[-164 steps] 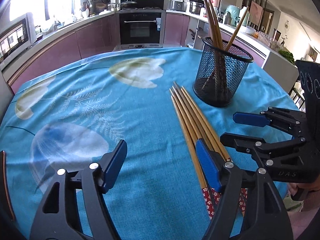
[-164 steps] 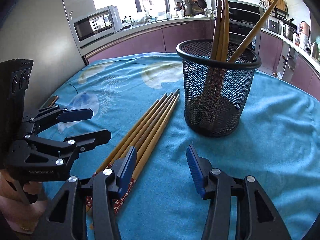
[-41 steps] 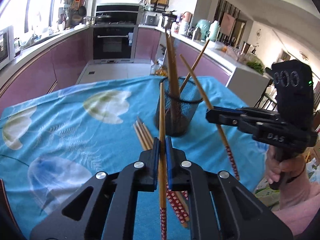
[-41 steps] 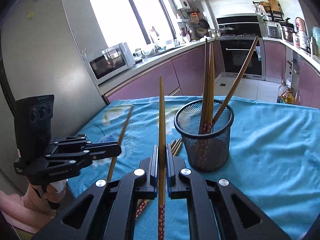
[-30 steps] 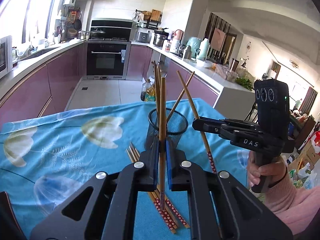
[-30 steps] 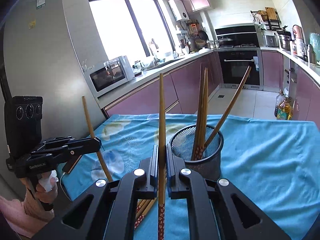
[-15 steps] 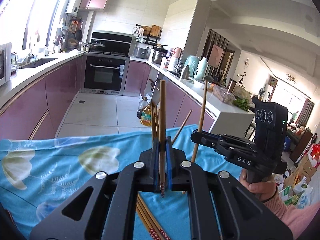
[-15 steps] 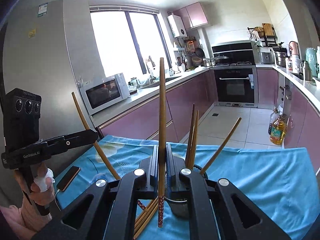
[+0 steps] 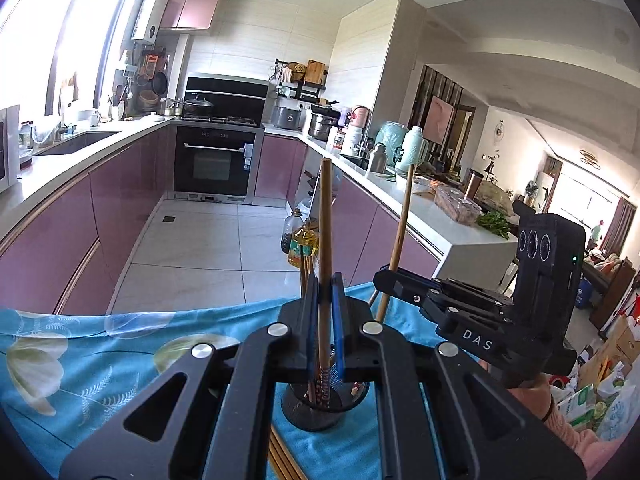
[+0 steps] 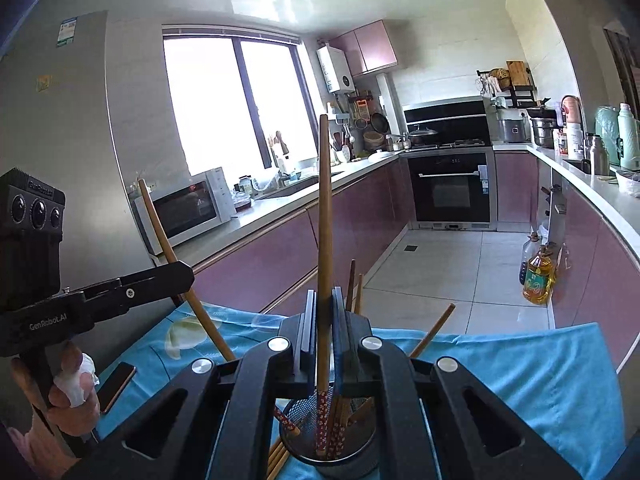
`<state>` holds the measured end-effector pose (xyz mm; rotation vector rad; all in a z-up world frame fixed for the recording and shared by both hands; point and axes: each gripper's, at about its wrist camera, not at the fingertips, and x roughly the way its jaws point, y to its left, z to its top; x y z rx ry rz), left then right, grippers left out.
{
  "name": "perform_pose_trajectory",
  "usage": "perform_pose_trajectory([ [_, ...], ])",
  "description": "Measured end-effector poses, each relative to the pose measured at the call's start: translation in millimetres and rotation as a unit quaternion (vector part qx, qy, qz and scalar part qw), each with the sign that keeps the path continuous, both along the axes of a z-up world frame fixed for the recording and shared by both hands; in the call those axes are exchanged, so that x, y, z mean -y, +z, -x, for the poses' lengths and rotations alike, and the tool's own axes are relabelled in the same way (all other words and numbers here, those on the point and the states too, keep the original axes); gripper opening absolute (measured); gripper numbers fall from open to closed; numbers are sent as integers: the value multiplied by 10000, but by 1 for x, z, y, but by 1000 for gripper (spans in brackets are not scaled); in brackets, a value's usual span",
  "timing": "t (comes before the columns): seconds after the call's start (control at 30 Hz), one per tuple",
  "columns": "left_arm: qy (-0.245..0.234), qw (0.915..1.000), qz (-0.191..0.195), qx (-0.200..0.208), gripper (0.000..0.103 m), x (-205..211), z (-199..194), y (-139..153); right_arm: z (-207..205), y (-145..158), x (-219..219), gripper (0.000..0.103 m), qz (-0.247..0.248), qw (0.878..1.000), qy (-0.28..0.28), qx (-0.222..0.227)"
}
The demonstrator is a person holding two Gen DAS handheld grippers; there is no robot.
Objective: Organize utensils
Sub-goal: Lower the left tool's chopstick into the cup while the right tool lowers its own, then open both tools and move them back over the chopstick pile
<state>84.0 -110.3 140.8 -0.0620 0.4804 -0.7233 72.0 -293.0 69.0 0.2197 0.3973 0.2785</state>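
Note:
My left gripper (image 9: pixel 325 292) is shut on a wooden chopstick (image 9: pixel 325 216) that stands upright. Its patterned lower end hangs in the mouth of the black mesh cup (image 9: pixel 308 420). My right gripper (image 10: pixel 325 300) is shut on a second upright chopstick (image 10: pixel 324 208), whose red patterned end reaches down into the cup (image 10: pixel 360 460) among several others. In the right wrist view the left gripper (image 10: pixel 180 270) holds its chopstick (image 10: pixel 160 228) slanted, the lower tip at the cup's left rim. In the left wrist view the right gripper (image 9: pixel 384 278) shows its chopstick (image 9: pixel 402 220).
Loose chopsticks (image 9: pixel 280 460) lie on the blue flowered tablecloth (image 9: pixel 100 364) just in front of the cup. A phone (image 10: pixel 116 384) lies at the table's left edge. A hand (image 10: pixel 68 396) grips the left tool. Kitchen counters and an oven stand beyond the table.
Both grippers took a chopstick off the table and rose with it. In the last second the lower ends came over and into the cup, and the two tools drew closer together.

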Motion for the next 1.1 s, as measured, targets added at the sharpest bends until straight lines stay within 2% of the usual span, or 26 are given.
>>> perform_pose_trajectory([
  [0.13,82,9995,-291,14,7,14,-6,-9,-12,-13,-2,6,46,9998,-44,-193],
  [0.47,-237,9927,-1065,-522,7,42,-28,-58,-22,-49,-8,6,213,9958,27,-895],
  [0.73,-193,9902,-1189,-713,7,47,-52,-79,-29,-66,-15,6,363,9912,65,-1271],
  [1.0,-53,9890,-1190,-873,8,48,-67,-90,-28,-63,-15,8,370,9919,-45,-1216],
  [1.1,-8,9894,-1171,-859,9,46,-67,-93,-25,-60,-16,11,402,9927,-84,-1134],
])
